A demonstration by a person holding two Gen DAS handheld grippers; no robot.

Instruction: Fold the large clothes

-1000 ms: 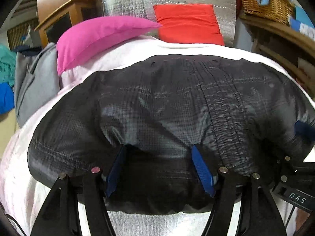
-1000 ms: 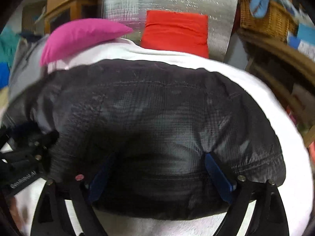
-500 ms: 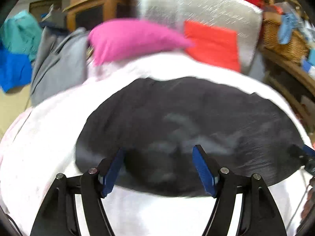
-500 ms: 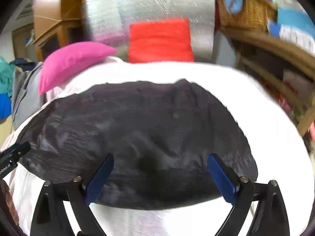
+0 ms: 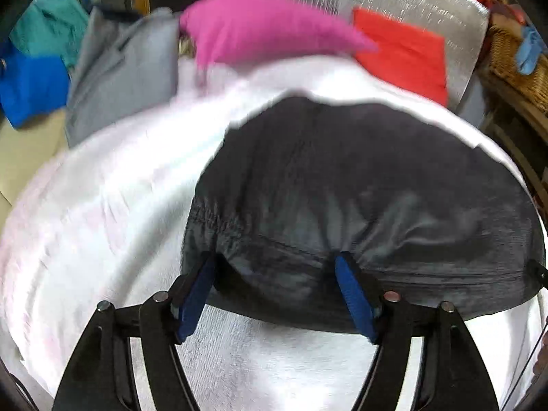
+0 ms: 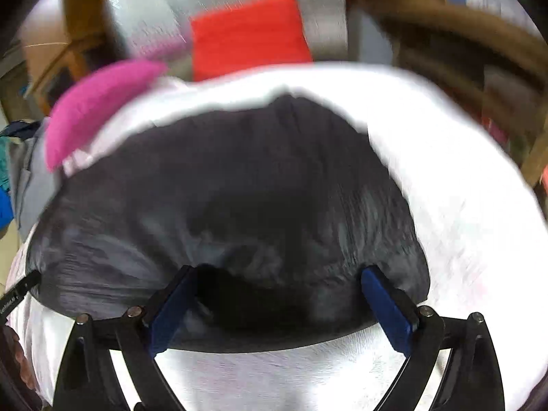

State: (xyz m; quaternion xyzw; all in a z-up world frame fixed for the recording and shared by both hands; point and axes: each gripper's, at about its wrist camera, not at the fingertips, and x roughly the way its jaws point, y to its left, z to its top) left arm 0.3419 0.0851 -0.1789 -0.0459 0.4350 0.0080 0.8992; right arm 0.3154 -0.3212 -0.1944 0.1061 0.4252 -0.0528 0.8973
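My black garment (image 5: 359, 188) lies folded on the white bed (image 5: 102, 222) — both grippers at its near edge. Left gripper (image 5: 274, 287) fingers are opening, right gripper (image 6: 277, 301) fingers spread, nothing pinched. Risk — a finger snags the slippery fabric and drags the fold apart.

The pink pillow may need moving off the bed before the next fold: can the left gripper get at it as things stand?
Probably yes: the left gripper, its jaws opening over the black garment's near edge, has only bare white bedding leading to the pink pillow.
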